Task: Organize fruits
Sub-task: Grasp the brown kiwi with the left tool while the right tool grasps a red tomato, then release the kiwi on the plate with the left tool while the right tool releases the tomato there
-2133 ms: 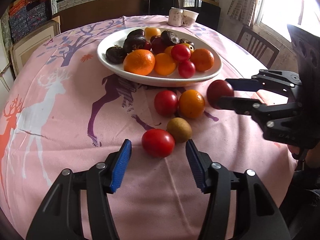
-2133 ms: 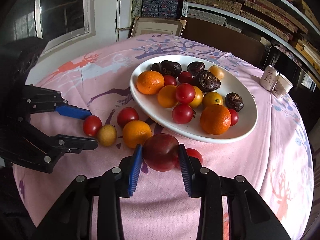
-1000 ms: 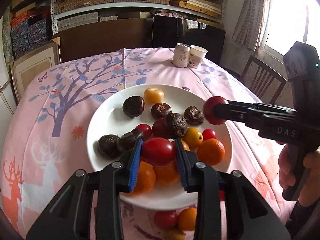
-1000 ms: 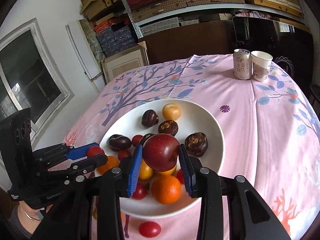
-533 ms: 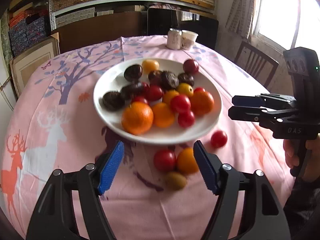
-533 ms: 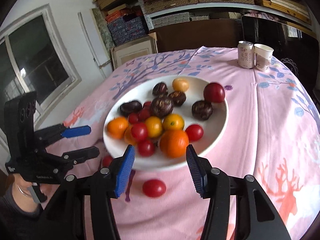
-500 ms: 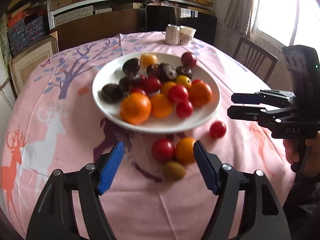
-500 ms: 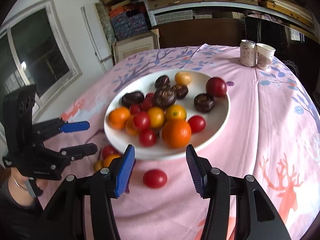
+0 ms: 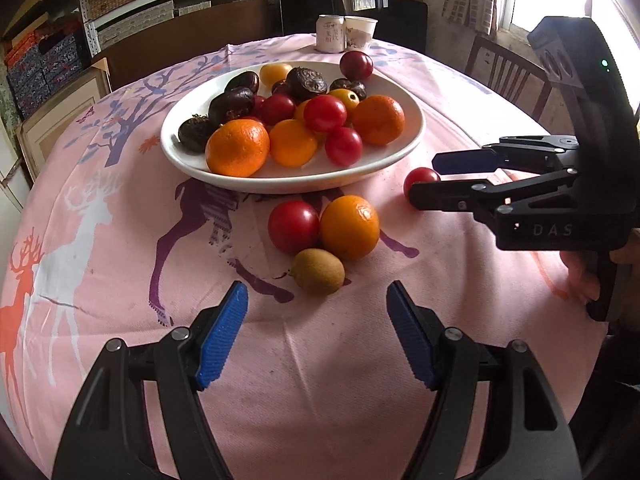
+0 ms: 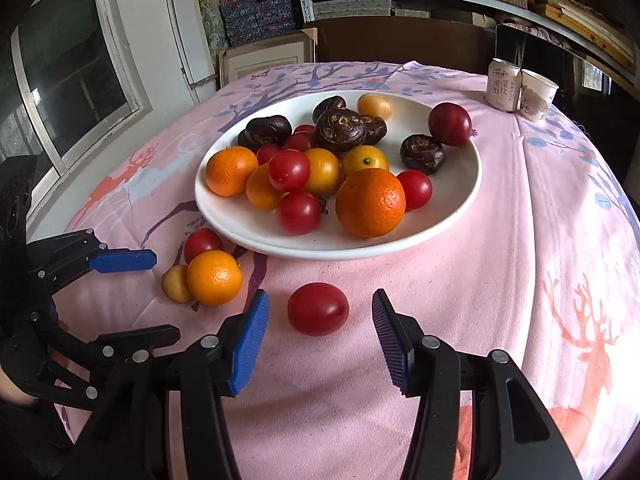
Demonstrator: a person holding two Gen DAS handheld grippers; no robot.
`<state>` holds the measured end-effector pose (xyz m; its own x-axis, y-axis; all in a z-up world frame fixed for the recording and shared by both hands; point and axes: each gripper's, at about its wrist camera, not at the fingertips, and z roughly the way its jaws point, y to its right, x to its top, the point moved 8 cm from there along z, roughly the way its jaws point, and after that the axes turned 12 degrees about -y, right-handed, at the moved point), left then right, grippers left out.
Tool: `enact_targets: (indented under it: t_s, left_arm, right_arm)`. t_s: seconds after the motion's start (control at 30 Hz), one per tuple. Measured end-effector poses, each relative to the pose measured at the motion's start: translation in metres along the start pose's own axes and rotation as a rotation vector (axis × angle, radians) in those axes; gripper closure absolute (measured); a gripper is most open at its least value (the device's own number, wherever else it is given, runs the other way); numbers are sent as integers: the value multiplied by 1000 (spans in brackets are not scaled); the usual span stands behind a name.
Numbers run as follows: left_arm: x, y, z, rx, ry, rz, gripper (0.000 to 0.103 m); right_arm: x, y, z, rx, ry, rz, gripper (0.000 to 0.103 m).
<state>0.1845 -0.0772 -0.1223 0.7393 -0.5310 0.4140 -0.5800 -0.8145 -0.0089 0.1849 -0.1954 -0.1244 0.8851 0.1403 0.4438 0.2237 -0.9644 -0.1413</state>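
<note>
On the white plate (image 10: 460,216) now rest both fruits carried a second ago, so the left gripper (image 9: 316,336) and right gripper (image 10: 320,336), fingers apart and empty, hover near four strays on the desk (image 9: 280,360).

Pink deer-print cloth (image 9: 120,240); white plate (image 9: 400,148); red tomato (image 10: 318,309).

A glossy white ceramic plate (image 10: 460,216) sits on matt pink printed cloth (image 10: 520,280); the loose red tomato (image 10: 318,309) is smooth and shiny, the brown kiwi (image 9: 318,271) fuzzy.
</note>
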Motion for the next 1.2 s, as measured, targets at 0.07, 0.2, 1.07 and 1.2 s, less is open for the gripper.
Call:
enact_targets:
  t_s: [0.07,0.2,1.07,1.2]
  left_arm:
    - [1,0,1,-5,-1,-10,33]
    - [5,-3,6,-18,-14,-33,35]
    - [21,-9,-30,-104,112,-107,75]
    - [61,-23,-38,-90,142,-117,75]
  right_arm:
    - [1,3,6,20,-23,20,67]
    - [-1,9,5,80,-12,71,70]
    - [-13,16,-21,248,102,125,70]
    - [-14,19,-21,260,100,140,70]
